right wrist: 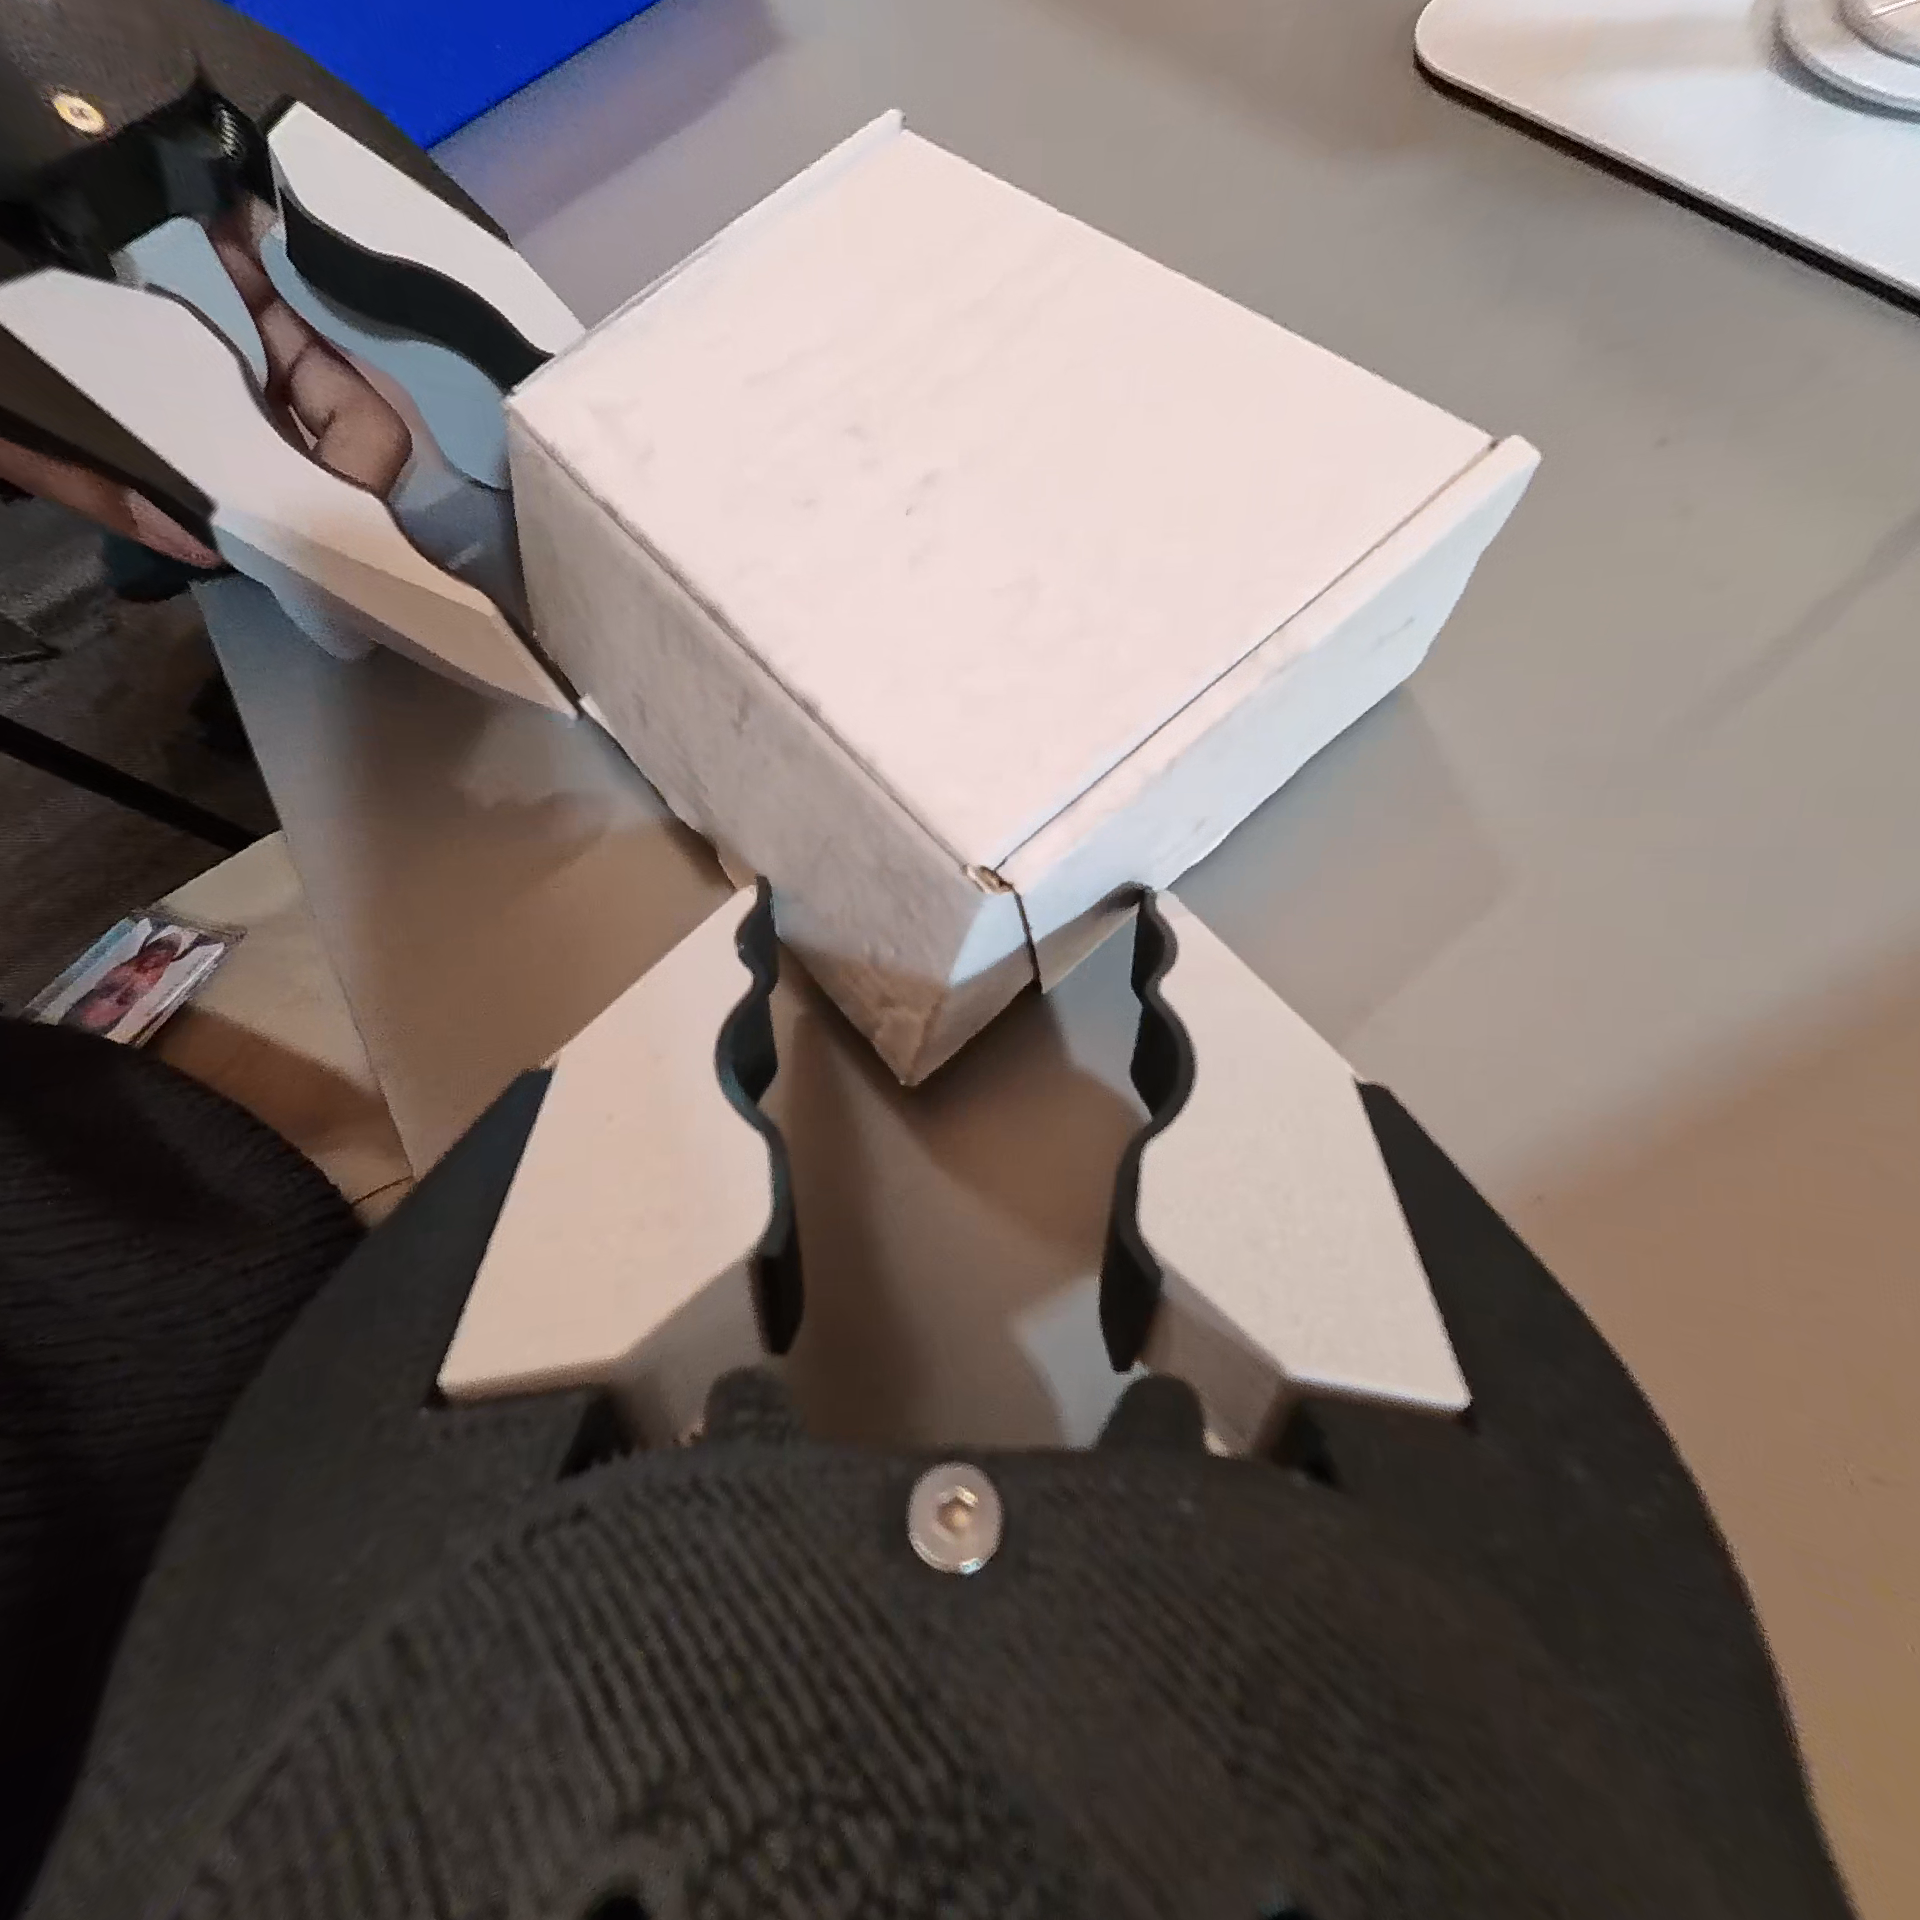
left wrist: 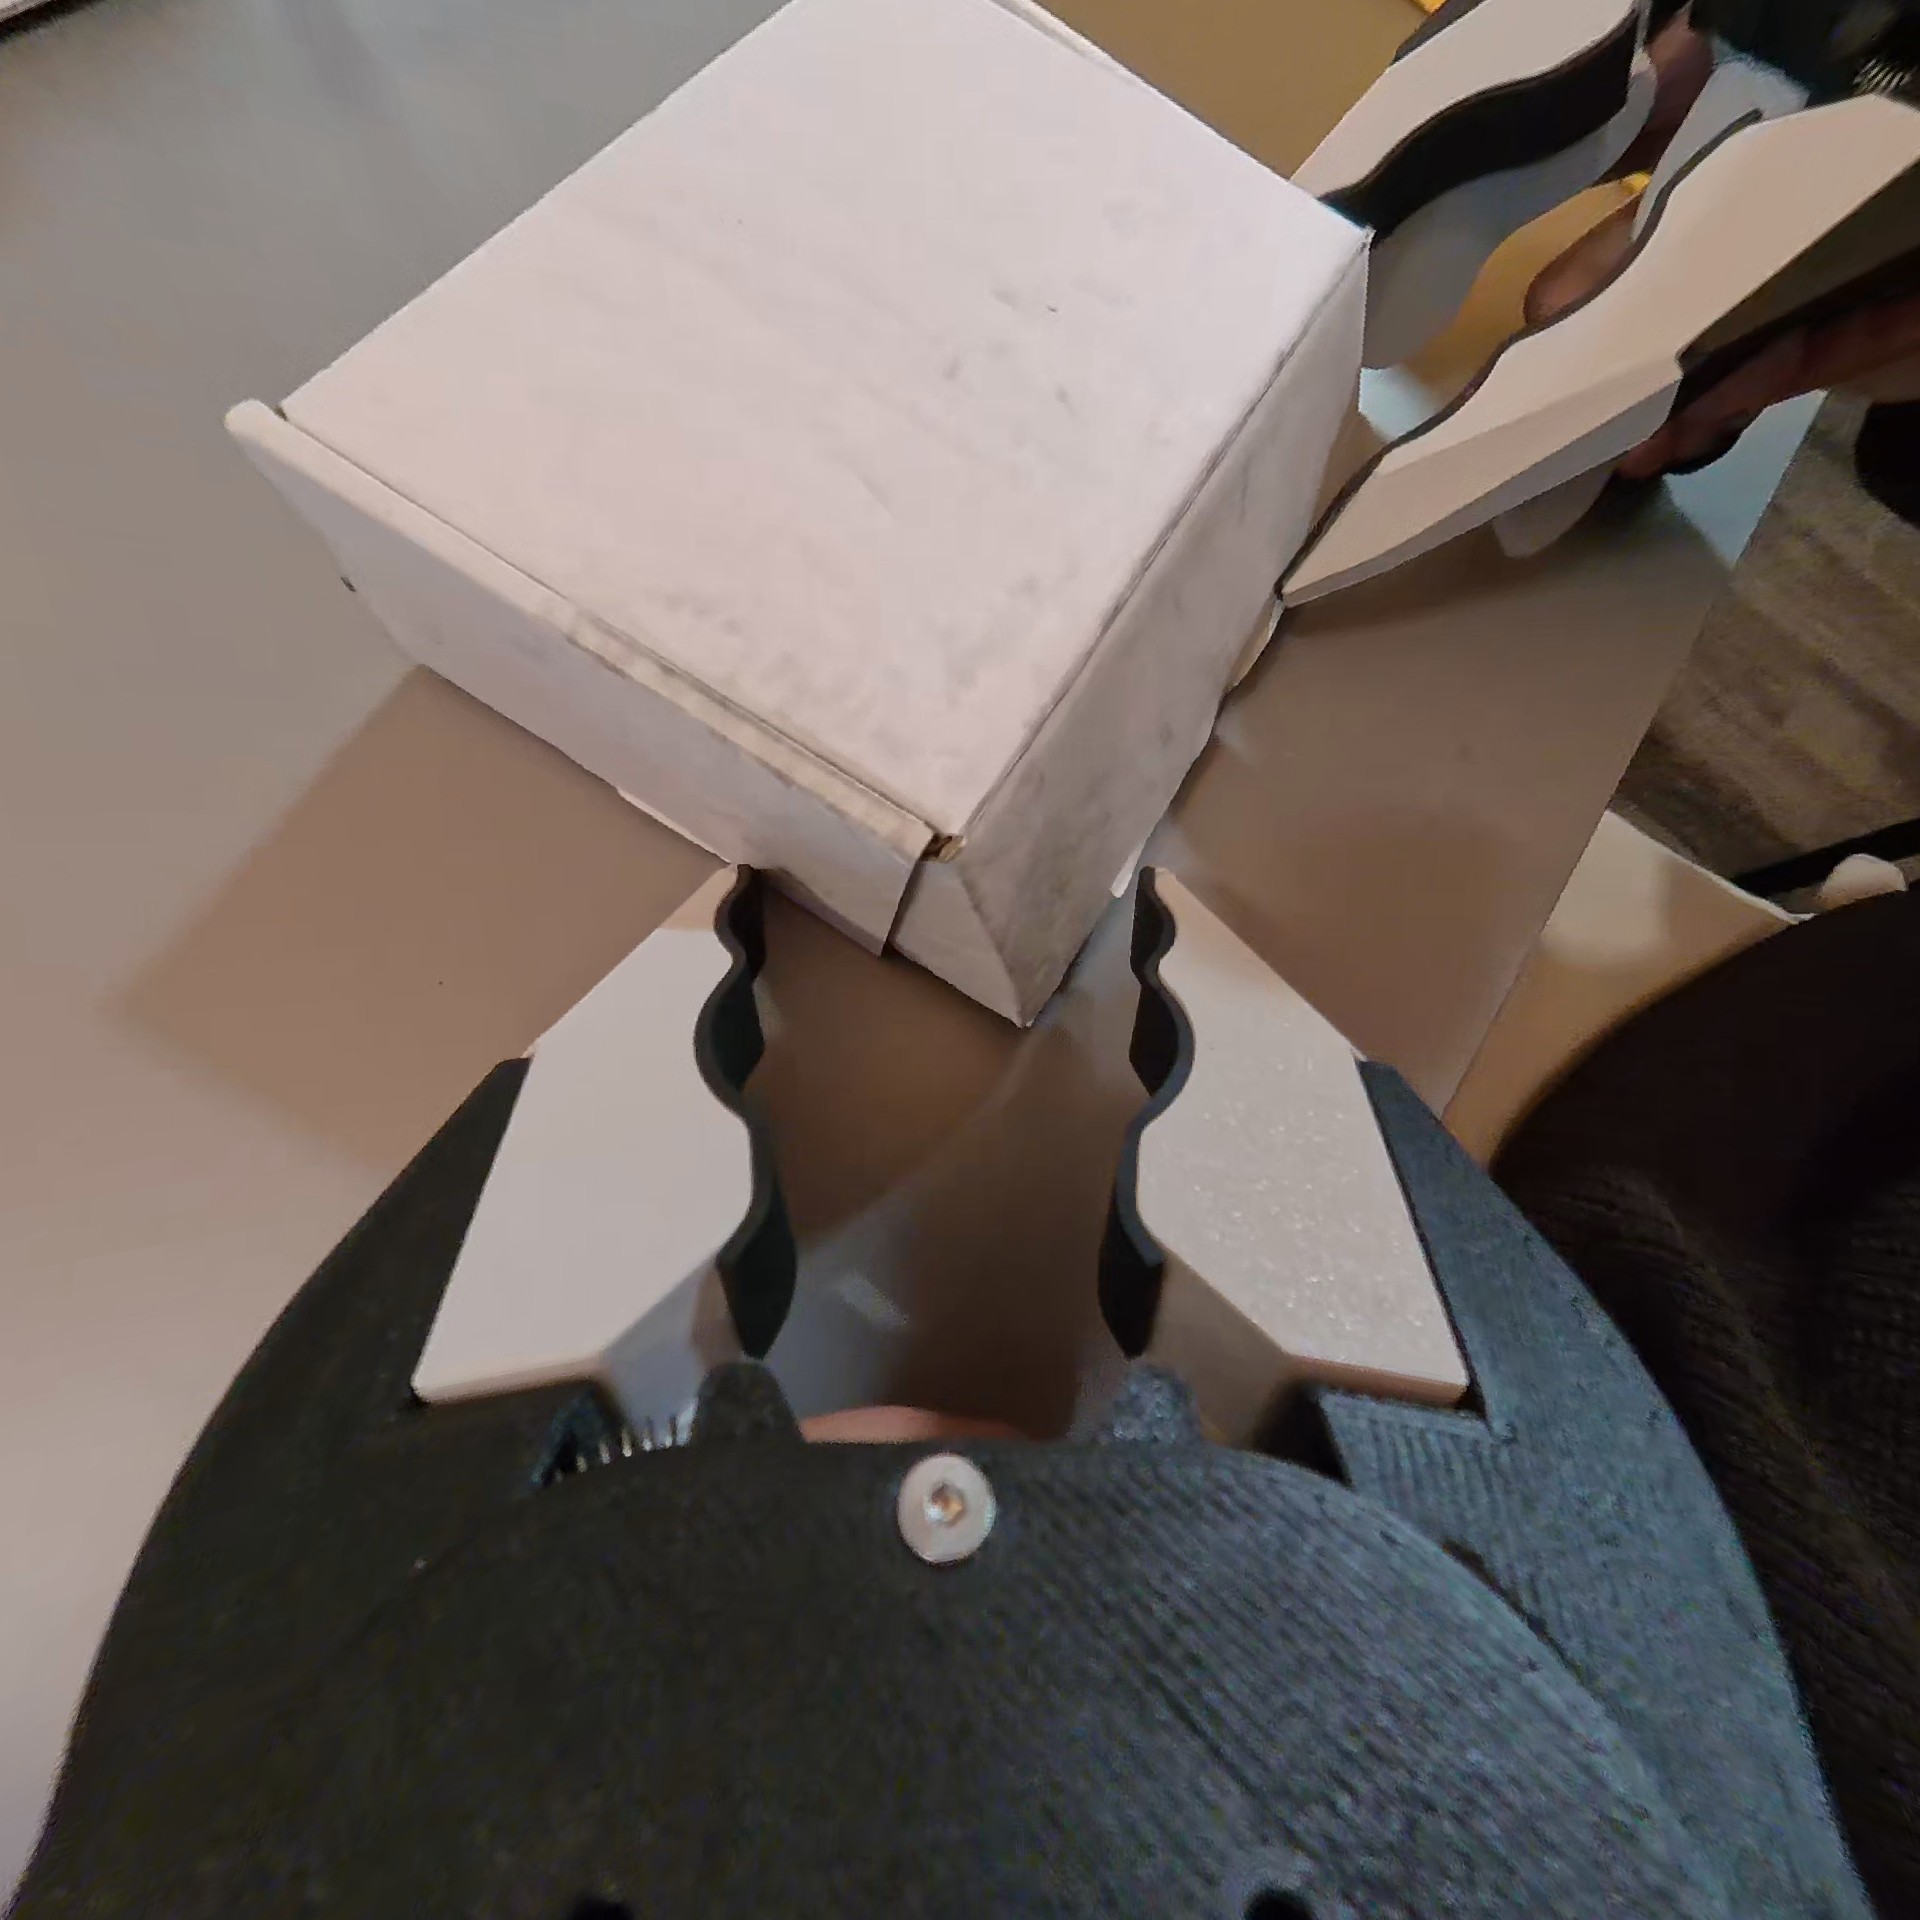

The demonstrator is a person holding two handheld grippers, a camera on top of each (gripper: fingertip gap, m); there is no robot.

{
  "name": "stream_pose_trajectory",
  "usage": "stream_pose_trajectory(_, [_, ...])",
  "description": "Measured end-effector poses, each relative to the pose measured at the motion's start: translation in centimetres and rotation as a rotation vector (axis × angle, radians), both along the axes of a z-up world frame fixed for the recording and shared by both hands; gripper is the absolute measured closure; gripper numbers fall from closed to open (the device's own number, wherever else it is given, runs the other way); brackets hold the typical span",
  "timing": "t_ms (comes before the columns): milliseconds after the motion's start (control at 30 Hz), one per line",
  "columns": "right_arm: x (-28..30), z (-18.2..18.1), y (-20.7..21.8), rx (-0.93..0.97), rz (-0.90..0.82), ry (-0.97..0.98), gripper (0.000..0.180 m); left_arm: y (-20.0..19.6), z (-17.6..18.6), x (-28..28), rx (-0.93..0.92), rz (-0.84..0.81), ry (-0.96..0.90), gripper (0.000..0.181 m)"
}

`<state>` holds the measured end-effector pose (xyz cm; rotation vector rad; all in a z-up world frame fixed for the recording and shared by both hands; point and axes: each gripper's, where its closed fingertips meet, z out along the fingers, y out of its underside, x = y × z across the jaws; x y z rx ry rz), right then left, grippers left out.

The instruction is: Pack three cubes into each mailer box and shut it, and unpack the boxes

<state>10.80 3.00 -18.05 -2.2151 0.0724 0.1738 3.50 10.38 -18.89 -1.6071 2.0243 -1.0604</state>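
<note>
A shut white mailer box [left wrist: 810, 499] lies at an angle on the grey table [left wrist: 156, 312]. No cubes show. My left gripper [left wrist: 945, 883] is open, and the box's near corner sits between its fingertips. My right gripper [left wrist: 1325, 400] is open at the box's far right side, one fingertip at each end of that side. In the right wrist view the box [right wrist: 987, 540] has its near corner between the open right gripper [right wrist: 951, 899], and the left gripper [right wrist: 556, 535] straddles its left side. I cannot tell whether the box rests on the table or is raised.
A pale cardboard piece [left wrist: 1621, 935] hangs past the table's near edge, with a small card [right wrist: 135, 977] on it. A flat white pad [right wrist: 1662, 135] lies at the far right of the table. Carpeted floor [left wrist: 1818, 675] is beyond the edge. A dark sleeve [right wrist: 125, 1195] is close by.
</note>
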Motion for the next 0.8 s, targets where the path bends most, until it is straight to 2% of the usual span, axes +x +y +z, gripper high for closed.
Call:
stream_pose_trajectory(433, [0.6, 0.5, -0.2, 0.027, -0.036, 0.06, 0.111, 0.8, 1.0, 0.4, -0.067, 0.048, -0.05, 0.105])
stream_pose_trajectory(800, [0.1, 0.3, 0.0, 0.015, -0.025, 0.072, 0.112, 0.4, 0.8, 0.3, -0.047, 0.026, -0.039, 0.115])
